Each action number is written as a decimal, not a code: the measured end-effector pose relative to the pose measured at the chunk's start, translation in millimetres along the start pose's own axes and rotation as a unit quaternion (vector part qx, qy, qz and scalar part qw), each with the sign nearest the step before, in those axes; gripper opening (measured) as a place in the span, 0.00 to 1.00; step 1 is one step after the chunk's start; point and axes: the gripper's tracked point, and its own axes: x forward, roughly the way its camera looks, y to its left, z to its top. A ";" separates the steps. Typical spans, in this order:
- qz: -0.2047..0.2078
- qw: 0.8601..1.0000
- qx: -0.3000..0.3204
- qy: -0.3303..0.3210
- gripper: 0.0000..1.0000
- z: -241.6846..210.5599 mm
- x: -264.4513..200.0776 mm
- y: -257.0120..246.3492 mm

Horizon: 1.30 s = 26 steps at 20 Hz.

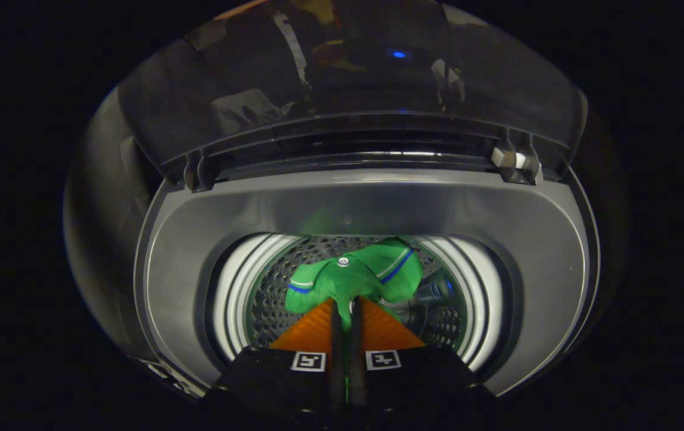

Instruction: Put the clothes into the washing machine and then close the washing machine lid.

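A green garment with white and blue stripes and a small white button hangs bunched over the mouth of the washing machine drum. My gripper is shut on the garment, its orange fingers pinching a fold of the cloth between them. The perforated steel drum lies just beyond and below the fingers. The dark tinted lid stands raised behind the opening, hinged at the back.
The grey top frame of the washing machine rings the drum opening. A white latch piece sits at the right hinge. A ribbed part shows inside the drum to the right of the garment.
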 end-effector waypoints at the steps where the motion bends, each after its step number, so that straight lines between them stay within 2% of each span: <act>1: -0.002 1.000 -0.001 0.000 0.11 0.0 -0.9 -0.4; 5: -0.004 1.000 -0.008 0.000 0.47 -3.3 -1.9 -2.2; 8: -0.004 1.000 -0.014 0.011 1.00 -10.0 -1.7 -3.4; 15: -0.011 1.000 -0.022 -0.008 0.99 -8.5 -17.4 -4.5; 26: -0.006 0.995 -0.037 -0.094 0.99 44.5 -110.8 6.0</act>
